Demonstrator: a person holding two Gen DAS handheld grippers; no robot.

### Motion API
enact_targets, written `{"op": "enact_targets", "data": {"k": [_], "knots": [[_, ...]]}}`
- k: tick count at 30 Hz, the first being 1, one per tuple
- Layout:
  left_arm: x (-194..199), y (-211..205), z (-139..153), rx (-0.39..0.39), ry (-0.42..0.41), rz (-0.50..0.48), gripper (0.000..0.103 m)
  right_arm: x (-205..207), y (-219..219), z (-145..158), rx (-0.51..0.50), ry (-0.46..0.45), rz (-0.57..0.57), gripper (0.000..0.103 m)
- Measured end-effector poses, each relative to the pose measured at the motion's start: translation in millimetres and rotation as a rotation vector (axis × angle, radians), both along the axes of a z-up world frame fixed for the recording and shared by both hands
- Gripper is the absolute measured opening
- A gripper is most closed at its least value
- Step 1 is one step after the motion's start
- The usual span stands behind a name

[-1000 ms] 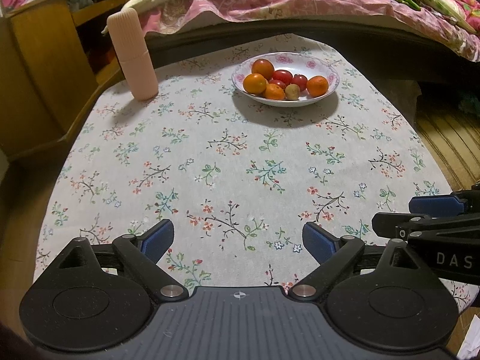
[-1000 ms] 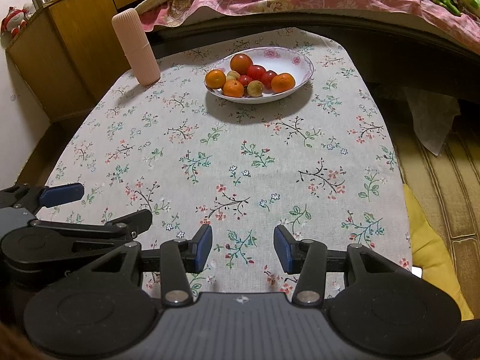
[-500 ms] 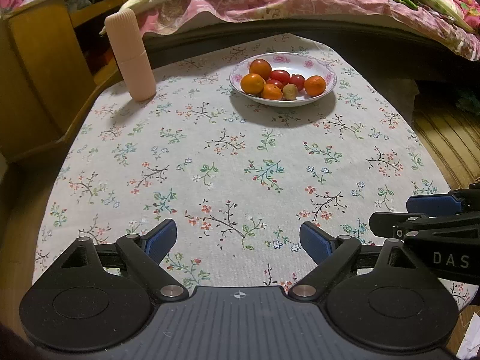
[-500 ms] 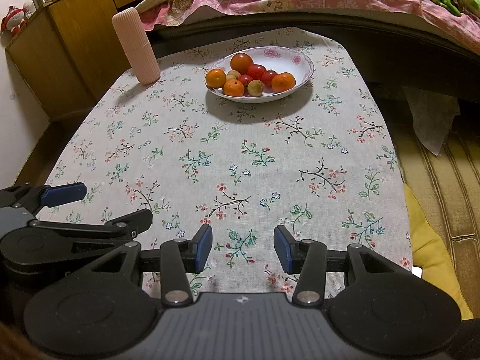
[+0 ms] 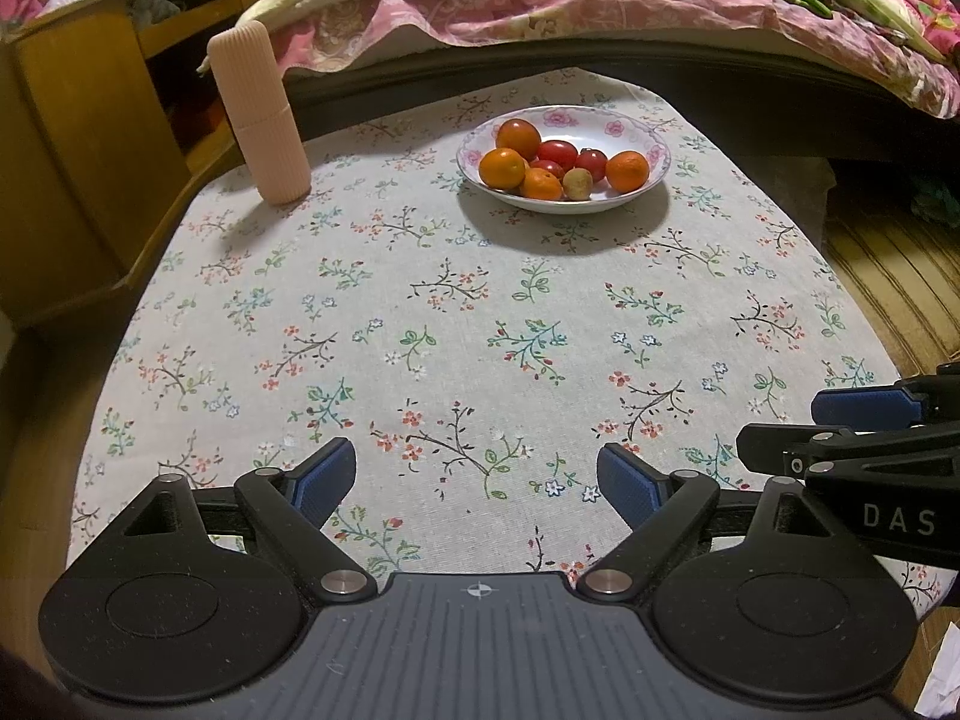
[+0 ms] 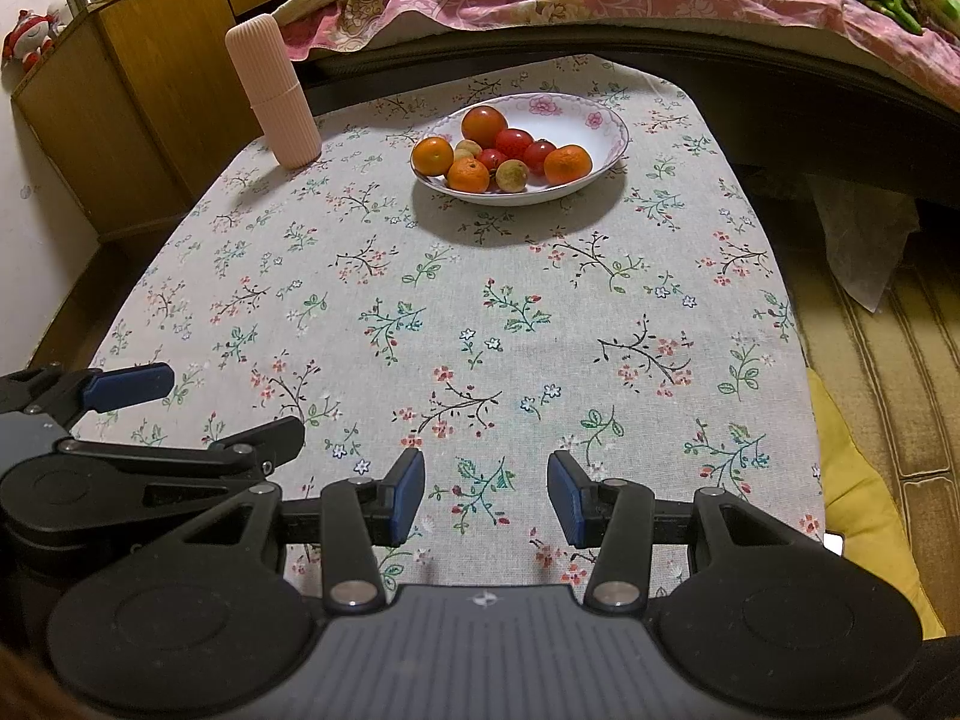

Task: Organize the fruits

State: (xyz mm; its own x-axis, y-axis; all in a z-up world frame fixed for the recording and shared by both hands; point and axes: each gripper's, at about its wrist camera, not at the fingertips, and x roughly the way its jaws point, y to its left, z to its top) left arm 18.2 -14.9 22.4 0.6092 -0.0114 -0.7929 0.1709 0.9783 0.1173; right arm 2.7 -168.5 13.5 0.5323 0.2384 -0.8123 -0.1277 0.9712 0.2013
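**Fruit gathered in one bowl — both grippers idle**

All visible fruits [image 5: 561, 165] are sitting together in the shallow white bowl [image 5: 624, 120] at the far side of the desk [image 5: 456, 324]; none is lying loose on the cloth. This is fitting either a finished gathering or a pile awaiting sorting — one moment is not settling which.

The left gripper [image 5: 477, 480] and right gripper [image 6: 486, 495] are hovering near the front edge, jaws spread, holding nothing.

Materials: glossy orange citrus, smooth red tomatoes, one dull yellowish round fruit; glazed floral-rimmed bowl; woven flower-print cloth; a ribbed pink cylinder [image 5: 258, 114] standing upright well left of the bowl.
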Motion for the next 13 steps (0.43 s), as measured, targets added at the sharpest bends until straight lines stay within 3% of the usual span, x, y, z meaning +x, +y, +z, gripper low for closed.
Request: {"op": "enact_targets", "data": {"k": [13], "knots": [[-0.8, -0.7, 0.4, 0.003, -0.004, -0.008, 0.09, -1.2, 0.7, 0.0, 0.002, -0.002, 0.002, 0.047]]}}
